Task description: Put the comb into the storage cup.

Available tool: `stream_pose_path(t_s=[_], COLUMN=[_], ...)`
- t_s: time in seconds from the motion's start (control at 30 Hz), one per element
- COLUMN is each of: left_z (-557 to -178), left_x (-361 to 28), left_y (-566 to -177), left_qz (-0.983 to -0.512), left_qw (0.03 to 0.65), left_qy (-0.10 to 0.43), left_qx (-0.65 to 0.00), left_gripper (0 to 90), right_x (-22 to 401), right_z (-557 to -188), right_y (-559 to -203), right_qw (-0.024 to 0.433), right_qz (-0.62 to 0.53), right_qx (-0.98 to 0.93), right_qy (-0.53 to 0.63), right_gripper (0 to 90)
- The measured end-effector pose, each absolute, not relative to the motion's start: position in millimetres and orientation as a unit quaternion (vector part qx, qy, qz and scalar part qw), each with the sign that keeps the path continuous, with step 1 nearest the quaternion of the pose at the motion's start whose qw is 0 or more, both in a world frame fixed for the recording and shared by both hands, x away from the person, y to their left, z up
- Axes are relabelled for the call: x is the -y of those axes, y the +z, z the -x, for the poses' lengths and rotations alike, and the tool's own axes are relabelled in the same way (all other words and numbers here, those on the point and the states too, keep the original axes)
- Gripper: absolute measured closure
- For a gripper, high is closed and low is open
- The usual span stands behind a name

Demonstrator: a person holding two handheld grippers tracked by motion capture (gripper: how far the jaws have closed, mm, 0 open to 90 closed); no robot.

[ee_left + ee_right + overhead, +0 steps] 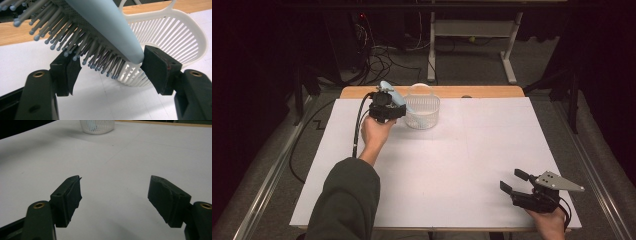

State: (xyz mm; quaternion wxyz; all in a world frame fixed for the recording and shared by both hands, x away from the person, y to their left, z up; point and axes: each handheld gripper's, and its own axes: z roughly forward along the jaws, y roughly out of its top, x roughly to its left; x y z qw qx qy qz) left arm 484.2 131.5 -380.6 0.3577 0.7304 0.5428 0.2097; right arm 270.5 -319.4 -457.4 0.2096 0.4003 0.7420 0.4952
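Observation:
My left gripper point(387, 103) is at the far left of the white table cover, raised beside a white slatted plastic basket point(424, 114). It is shut on a light blue hairbrush point(392, 93) with grey ball-tipped bristles. In the left gripper view one pad presses the hairbrush's point(107, 22) smooth blue back and the other meets the bristles, around my left gripper's point(110, 65) centre. The basket point(181, 32) lies just behind and to the right of it. My right gripper point(514, 181) rests near the front right edge, open with nothing between its pads point(115, 197). The basket point(97, 126) shows far off.
A white sheet point(462, 165) covers the table, with a wooden strip point(472, 91) bare along the far edge. Beyond the table are cables point(382, 60) on the floor and a white desk frame point(472, 30). A person's sleeved left forearm point(347, 200) reaches in from the bottom.

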Motion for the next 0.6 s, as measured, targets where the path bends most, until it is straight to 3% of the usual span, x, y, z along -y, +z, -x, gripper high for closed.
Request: stream_pose_path(t_s=[0.6], left_z=[-477.5], left_x=[-135.0], left_y=[-379.5], left_qz=[-0.731], left_qw=[0.363], left_qy=[0.215], left_qx=[-0.537], left_gripper=[32.6], right_x=[318.8], right_z=[-270.6], right_y=[-457.4], right_qw=[0.21], right_qz=[-0.398], right_qx=[-0.743], right_qy=[0.495], right_gripper=[27.5])
